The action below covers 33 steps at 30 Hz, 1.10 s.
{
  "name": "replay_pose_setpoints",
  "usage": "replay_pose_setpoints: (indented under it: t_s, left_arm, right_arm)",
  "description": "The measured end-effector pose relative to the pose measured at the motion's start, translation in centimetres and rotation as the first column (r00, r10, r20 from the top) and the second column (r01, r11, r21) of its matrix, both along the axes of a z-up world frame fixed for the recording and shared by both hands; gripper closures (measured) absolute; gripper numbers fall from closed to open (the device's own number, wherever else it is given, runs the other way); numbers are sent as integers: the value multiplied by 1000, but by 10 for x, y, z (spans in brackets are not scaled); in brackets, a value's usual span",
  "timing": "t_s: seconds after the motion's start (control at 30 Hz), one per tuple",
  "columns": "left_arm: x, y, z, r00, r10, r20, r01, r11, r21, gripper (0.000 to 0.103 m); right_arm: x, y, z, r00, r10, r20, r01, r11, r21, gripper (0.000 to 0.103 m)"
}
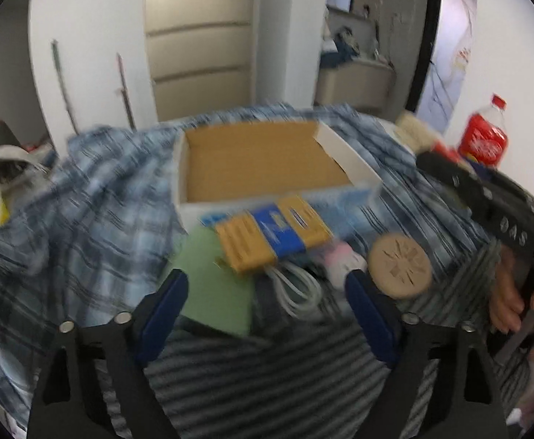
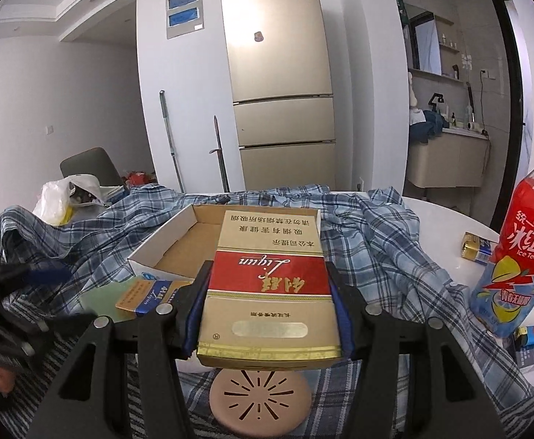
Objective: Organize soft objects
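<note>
The right gripper (image 2: 268,307) has its jaws clenched on a red-and-gold carton (image 2: 268,285), holding it flat above the counter (image 2: 446,216), its far end reaching over the open cardboard box (image 2: 179,237) that sits on a blue plaid cloth (image 2: 369,241) spread across the counter's middle. Under the carton, close to the near edge, lies a round tan disc (image 2: 259,402) with cut slots. The left gripper (image 1: 267,289) hangs with its jaws released, nothing pressed between them, over a small heap just in front of the box: a gold-and-blue pack (image 1: 274,237), a green sheet (image 1: 212,285), a coil of white cable (image 1: 296,289) and something pale pink (image 1: 340,252) that is too blurred to make out. A grey striped cloth (image 1: 259,376) covers the near edge below both grippers. Toward the right edge, on bare counter, a red iced-tea bottle (image 2: 522,248) stands upright, with a small gold pack (image 2: 477,248) beyond it and a blue carton (image 2: 533,333) at its foot. A white plastic bag (image 2: 62,197) rests at the far left corner.
</note>
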<state>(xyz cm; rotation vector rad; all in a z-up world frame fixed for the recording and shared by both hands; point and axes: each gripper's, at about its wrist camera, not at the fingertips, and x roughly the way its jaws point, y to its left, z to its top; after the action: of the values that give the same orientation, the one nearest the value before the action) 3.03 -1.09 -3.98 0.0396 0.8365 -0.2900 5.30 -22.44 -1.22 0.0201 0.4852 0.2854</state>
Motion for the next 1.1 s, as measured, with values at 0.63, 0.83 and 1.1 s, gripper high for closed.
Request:
replay_pose_setpoints:
  t_s: [0.63, 0.83, 1.1]
  left_arm:
    - [43, -76, -46, 969, -173, -178, 181, 983, 29, 52]
    - [48, -66, -51, 967, -157, -200, 157, 987, -16, 73]
    - [33, -58, -31, 984, -160, -76, 157, 986, -49, 85]
  right_arm:
    - [6, -16, -5, 998, -50, -49, 53, 997, 56, 47]
    - [7, -15, -8, 997, -28, -78, 32, 998, 55, 47]
    - [16, -19, -14, 989, -36, -144, 46, 997, 63, 48]
